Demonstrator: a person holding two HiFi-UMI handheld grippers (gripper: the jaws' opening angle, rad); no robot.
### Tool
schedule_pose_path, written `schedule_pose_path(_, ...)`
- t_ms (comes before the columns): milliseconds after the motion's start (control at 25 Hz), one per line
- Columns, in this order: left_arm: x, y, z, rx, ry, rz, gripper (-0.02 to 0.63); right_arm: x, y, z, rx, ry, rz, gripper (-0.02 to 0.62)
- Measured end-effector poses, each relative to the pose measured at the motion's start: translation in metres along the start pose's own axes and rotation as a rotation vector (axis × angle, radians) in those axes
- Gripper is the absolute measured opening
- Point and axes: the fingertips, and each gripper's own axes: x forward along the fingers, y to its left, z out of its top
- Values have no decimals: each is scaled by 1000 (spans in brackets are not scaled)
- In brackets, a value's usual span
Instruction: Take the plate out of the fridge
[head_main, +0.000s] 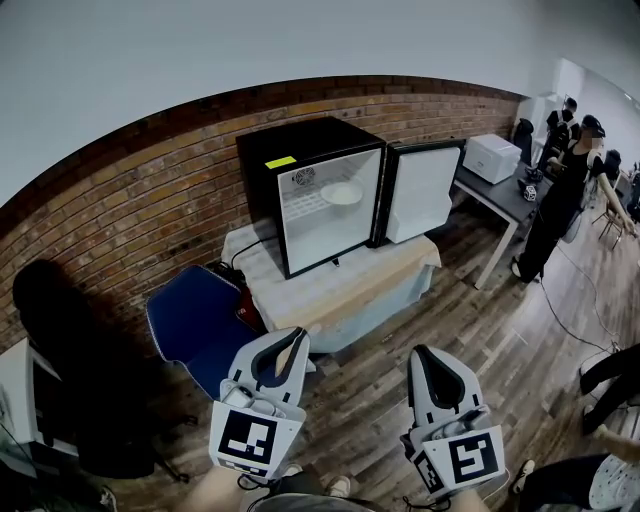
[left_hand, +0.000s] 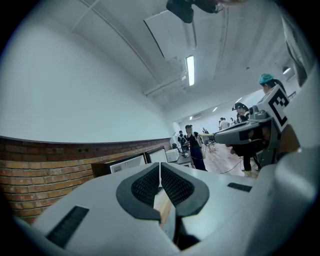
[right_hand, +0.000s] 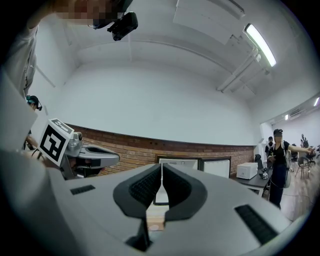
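Note:
A white plate (head_main: 341, 193) lies on a shelf inside the small black fridge (head_main: 310, 150), whose door (head_main: 423, 190) hangs open to the right. The fridge stands on a cloth-covered table (head_main: 340, 285) against the brick wall. My left gripper (head_main: 296, 338) is held low and well short of the table, jaws shut and empty. My right gripper (head_main: 421, 352) floats beside it at the same distance, also shut with nothing between the pads. In the right gripper view the fridge (right_hand: 192, 167) shows far ahead past the closed fingertips (right_hand: 161, 170).
A blue chair (head_main: 195, 325) stands left of the table, with a dark monitor (head_main: 30, 400) further left. At the right a grey desk (head_main: 505, 195) carries a white box (head_main: 492, 156), and a person (head_main: 560, 200) stands by it. Cables run over the wooden floor.

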Motion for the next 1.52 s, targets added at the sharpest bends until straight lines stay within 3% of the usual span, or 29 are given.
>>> schedule_pose_path(560, 37, 1, -18, -6, -14, 12, 23, 28, -27, -24, -5, 22, 2, 31)
schedule_pose_path(1520, 207, 82, -48, -1, 26, -59, 23, 203, -103, -52, 14, 68, -21, 31)
